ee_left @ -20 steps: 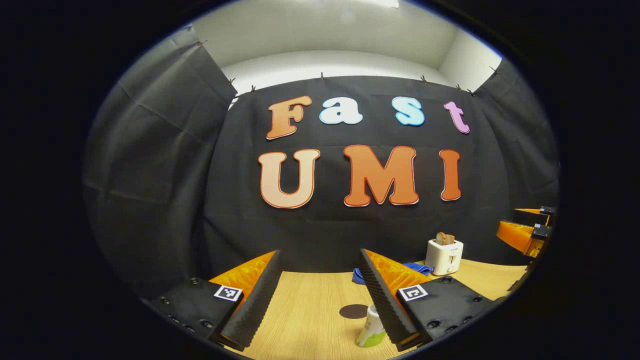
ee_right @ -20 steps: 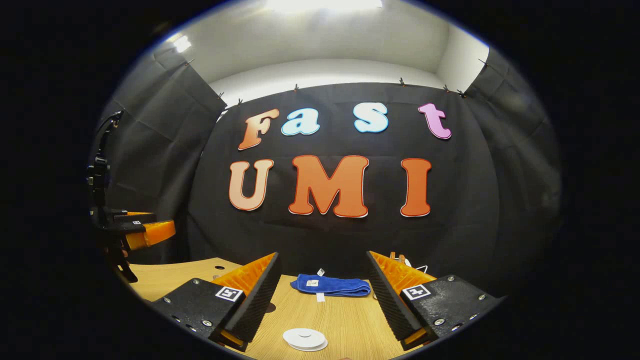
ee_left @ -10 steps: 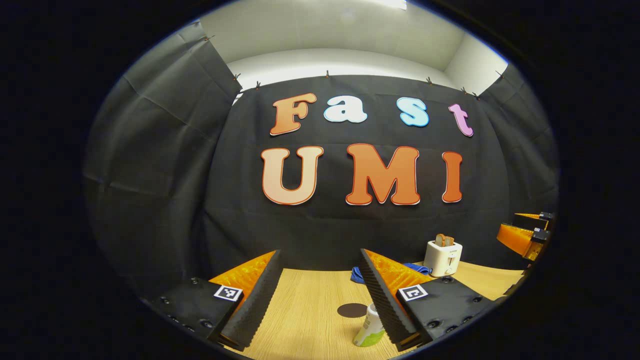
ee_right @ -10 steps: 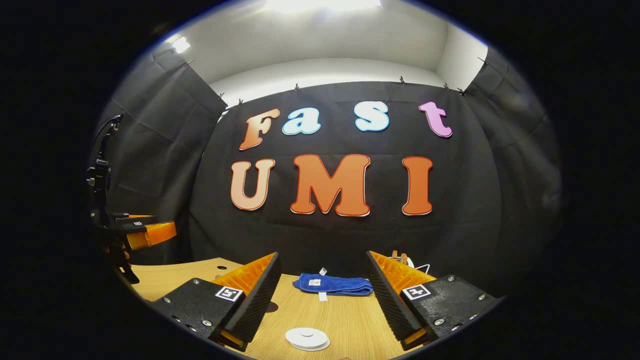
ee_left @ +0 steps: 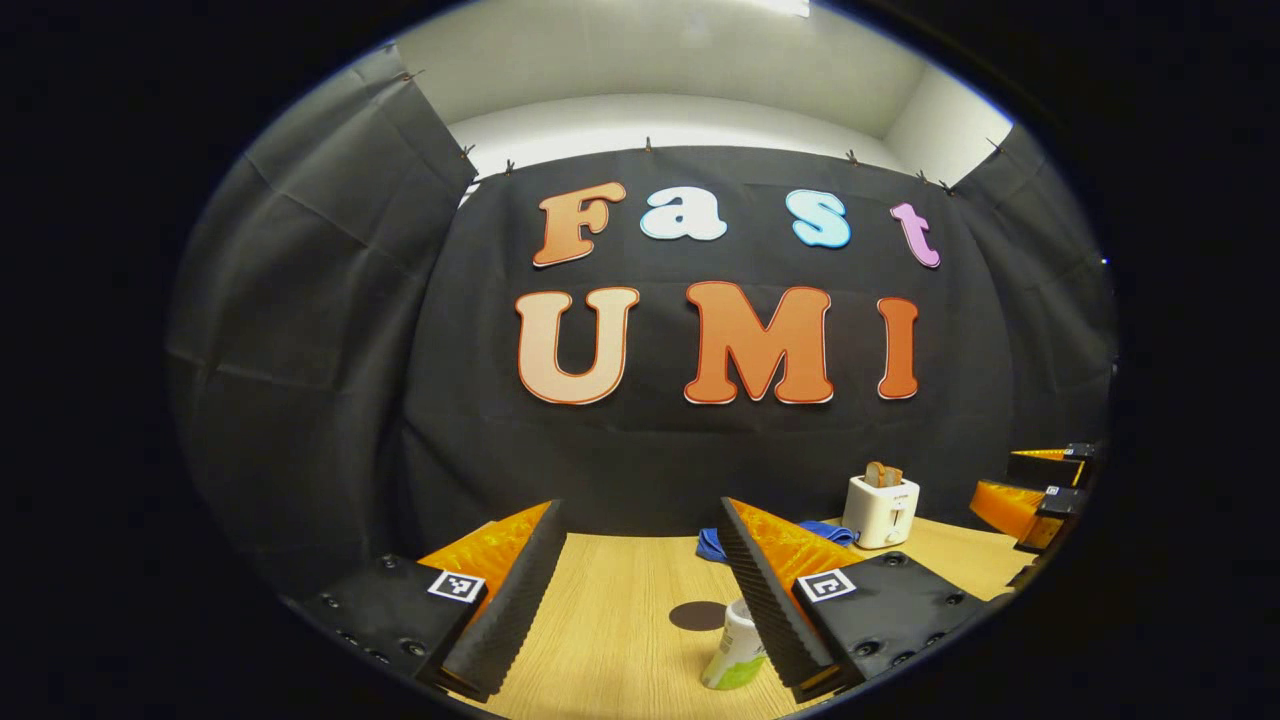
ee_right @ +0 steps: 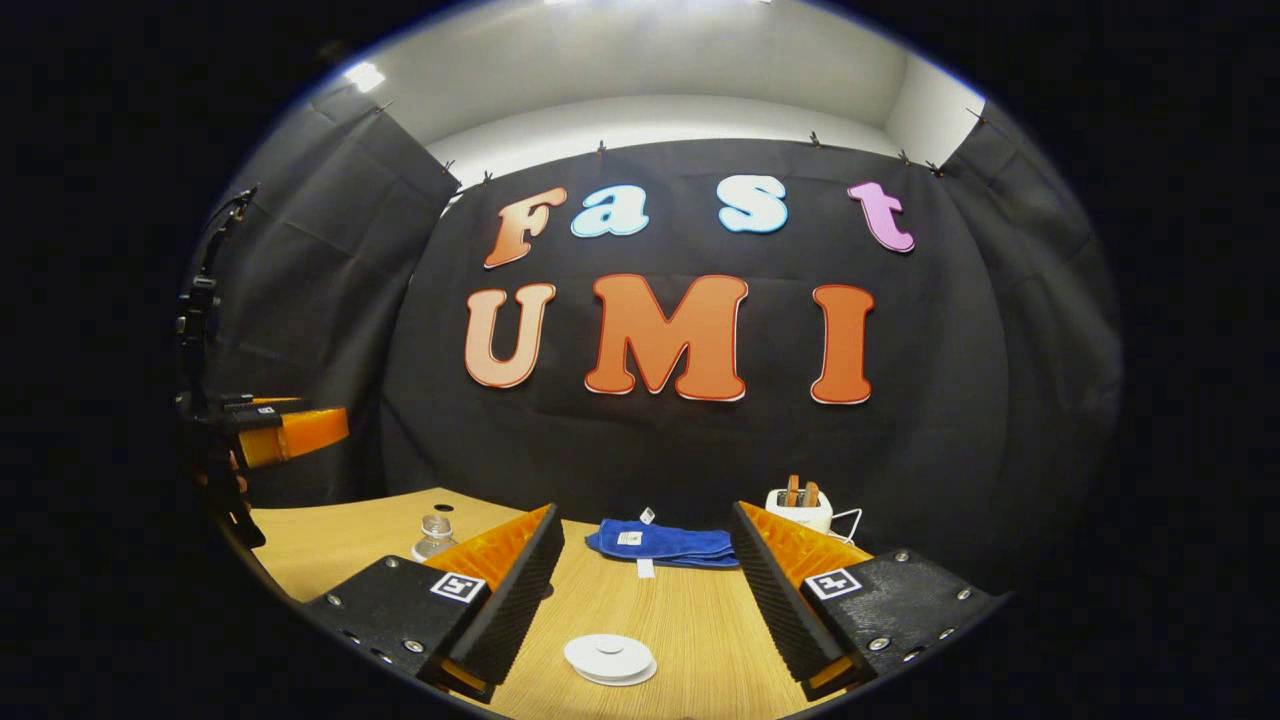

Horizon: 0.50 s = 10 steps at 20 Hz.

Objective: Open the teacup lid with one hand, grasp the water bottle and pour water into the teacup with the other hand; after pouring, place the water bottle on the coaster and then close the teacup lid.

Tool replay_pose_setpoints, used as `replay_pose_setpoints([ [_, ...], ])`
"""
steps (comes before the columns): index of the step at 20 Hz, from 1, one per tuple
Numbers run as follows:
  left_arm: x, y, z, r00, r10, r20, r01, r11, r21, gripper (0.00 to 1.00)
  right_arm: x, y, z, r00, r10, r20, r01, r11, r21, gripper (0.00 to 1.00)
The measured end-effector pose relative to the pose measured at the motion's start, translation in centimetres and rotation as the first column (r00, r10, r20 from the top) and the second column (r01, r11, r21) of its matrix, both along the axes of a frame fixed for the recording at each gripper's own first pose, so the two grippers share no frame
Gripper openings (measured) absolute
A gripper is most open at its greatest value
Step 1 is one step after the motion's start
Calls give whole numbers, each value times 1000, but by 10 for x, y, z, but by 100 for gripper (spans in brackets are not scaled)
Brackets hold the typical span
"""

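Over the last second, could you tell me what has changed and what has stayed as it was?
The right gripper has tipped down a little, bringing the toaster and water bottle into the right gripper view. The left gripper barely shifted. Both remain open and empty; the white lid, blue towel and coaster lie untouched.

The left gripper [ee_left: 637, 585] and the right gripper [ee_right: 648, 590] are both held level above the table with jaws spread wide and gripping nothing, each visible at the far edge of the other's view.
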<state>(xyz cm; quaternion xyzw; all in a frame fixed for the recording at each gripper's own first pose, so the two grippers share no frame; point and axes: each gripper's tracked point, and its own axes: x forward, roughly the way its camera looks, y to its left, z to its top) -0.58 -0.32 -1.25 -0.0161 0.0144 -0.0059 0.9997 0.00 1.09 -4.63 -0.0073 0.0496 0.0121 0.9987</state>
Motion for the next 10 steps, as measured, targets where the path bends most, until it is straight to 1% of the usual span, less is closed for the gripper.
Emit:
replay_pose_setpoints([
  [4,-2,-3,-2,1000,-2,7,2,1000,27,98,1,3,-21,999,8,-41,-8,1000,7,100],
  [10,-6,-17,-18,999,-35,-9,35,998,54,98,6,11,-59,995,29,-100,-29,1000,3,99],
])
